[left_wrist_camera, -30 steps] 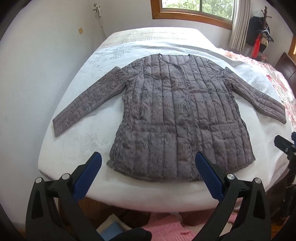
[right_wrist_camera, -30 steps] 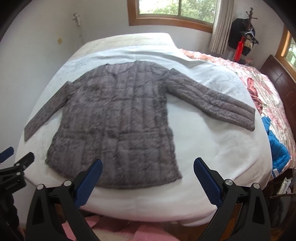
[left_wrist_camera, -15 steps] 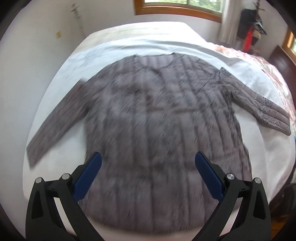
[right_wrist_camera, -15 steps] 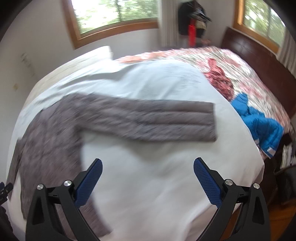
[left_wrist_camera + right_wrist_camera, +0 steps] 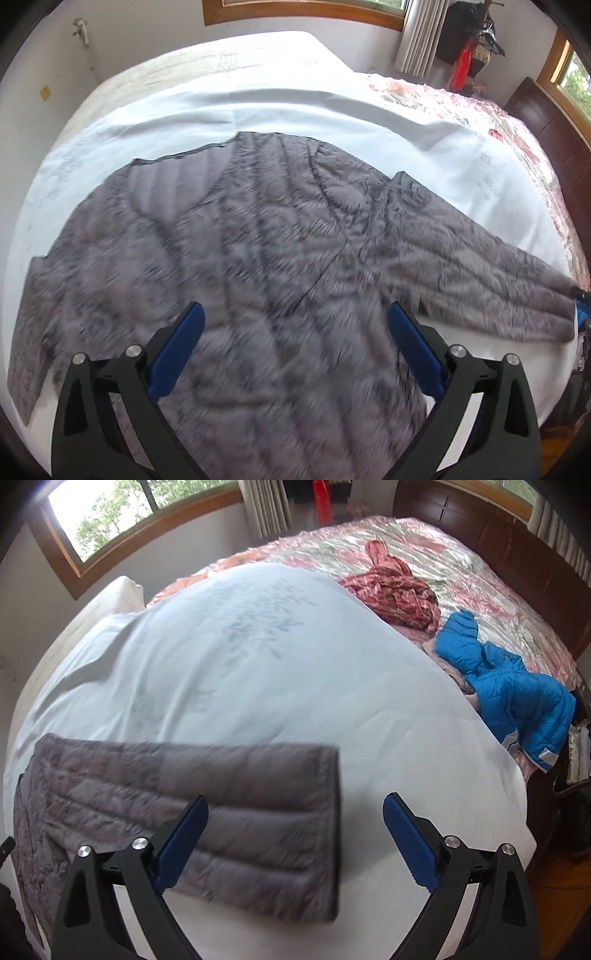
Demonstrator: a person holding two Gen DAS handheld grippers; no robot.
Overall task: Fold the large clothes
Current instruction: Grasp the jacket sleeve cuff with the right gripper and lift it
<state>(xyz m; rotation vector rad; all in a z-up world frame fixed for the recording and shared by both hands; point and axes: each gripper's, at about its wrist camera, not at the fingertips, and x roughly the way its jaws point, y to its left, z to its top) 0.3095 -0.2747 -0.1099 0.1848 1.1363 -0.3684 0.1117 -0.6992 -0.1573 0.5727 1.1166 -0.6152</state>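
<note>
A grey quilted jacket [image 5: 258, 251] lies flat and front-up on a white sheet [image 5: 295, 99], sleeves spread to both sides. My left gripper [image 5: 293, 325] hangs open over the jacket's body, near the armpit of the right-hand sleeve [image 5: 480, 280], holding nothing. In the right wrist view that sleeve [image 5: 221, 805] lies across the sheet [image 5: 258, 646] with its cuff [image 5: 328, 830] between the blue fingers. My right gripper [image 5: 295, 819] is open just above the cuff, with its left finger over the sleeve. The jacket's hem is hidden behind the left gripper's frame.
A blue puffer jacket [image 5: 509, 694] and a crumpled red garment [image 5: 391, 590] lie on a pink floral bedspread [image 5: 480, 572] to the right. A dark wooden headboard [image 5: 498, 528] stands behind them. The bed's edge drops off at the near right [image 5: 517, 812]. A window [image 5: 122, 520] is at the back.
Both grippers have moved forward and right over the bed. The left one went from the hem to above the body; the right one swung to the outstretched sleeve's cuff. Both stayed open.
</note>
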